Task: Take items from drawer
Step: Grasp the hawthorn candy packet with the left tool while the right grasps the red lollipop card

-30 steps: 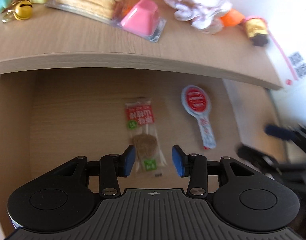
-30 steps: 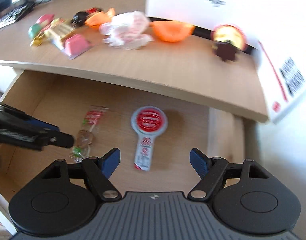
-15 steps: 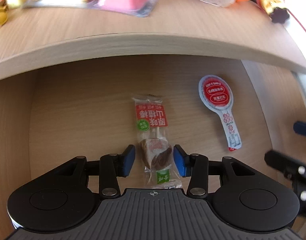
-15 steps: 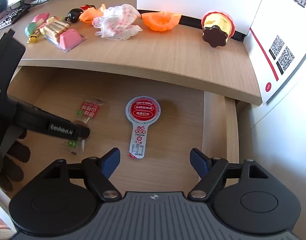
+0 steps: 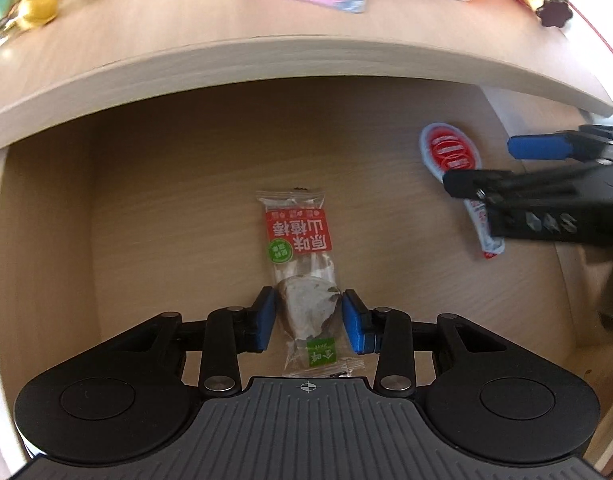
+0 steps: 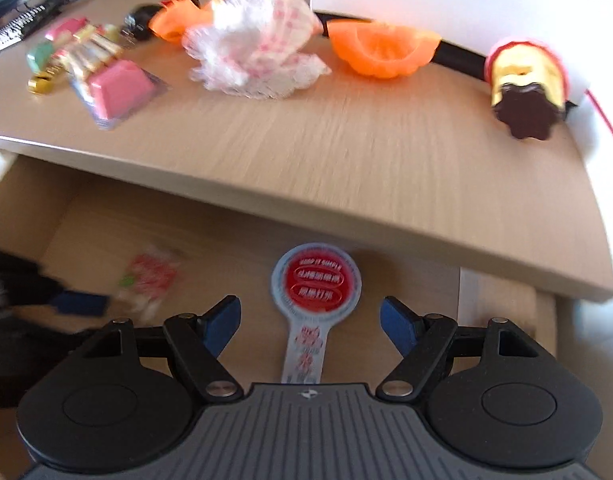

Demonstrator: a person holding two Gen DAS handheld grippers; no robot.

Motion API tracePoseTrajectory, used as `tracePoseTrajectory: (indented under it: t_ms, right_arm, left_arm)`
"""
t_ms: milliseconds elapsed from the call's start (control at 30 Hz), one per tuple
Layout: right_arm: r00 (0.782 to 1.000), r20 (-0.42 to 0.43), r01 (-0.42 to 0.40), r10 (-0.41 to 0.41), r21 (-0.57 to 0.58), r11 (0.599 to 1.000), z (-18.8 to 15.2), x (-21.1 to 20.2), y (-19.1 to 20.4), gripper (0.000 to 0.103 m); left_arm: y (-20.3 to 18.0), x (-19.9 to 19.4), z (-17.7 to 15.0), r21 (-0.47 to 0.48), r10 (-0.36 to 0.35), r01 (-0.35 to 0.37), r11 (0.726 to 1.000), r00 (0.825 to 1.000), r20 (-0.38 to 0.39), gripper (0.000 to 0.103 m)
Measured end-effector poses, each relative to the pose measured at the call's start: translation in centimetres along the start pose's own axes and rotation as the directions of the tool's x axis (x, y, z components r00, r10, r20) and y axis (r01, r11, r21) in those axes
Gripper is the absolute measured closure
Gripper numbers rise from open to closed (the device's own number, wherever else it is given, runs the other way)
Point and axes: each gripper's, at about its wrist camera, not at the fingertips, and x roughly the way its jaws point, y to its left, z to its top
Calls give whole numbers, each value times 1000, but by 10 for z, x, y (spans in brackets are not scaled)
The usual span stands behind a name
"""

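Two items left in the drawer (image 5: 50, 240), neither lifted yet. Snack packet (image 5: 302, 268) lies mid-floor, toward the front edge; L gripper (image 5: 308, 318) straddles its lumpy end, jaws closing, pads just beside the wrap, not clearly pressing. Paddle-shaped sachet (image 6: 315, 300) sits toward the drawer's right wall; R gripper (image 6: 310, 322) hangs over it, spread wide, gripping nothing. Desk (image 6: 306, 152) top already holds plenty of stuff. Left to do: grab both, lift out.

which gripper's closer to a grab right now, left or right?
Left. The left gripper has its closing jaws either side of the snack packet on the drawer floor. The right gripper stands wide around the round-headed sachet, pads well clear of it.
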Motion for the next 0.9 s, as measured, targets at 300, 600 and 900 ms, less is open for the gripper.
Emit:
tracePoseTrajectory:
  t_ms: [300, 600, 900]
  right_arm:
    - [998, -53, -15, 14, -17, 1000, 11, 40, 3, 25]
    - [995, -65, -83, 80, -31, 996, 22, 41, 13, 41]
    - [995, -48, -81, 83, 51, 995, 4, -18, 17, 41]
  left_arm:
    - [10, -4, -1, -8, -16, 16, 1000, 1000, 0, 63]
    - [13, -8, -5, -15, -27, 27, 1000, 1000, 7, 62]
    - [12, -20, -13, 29, -81, 81, 996, 997, 0, 63]
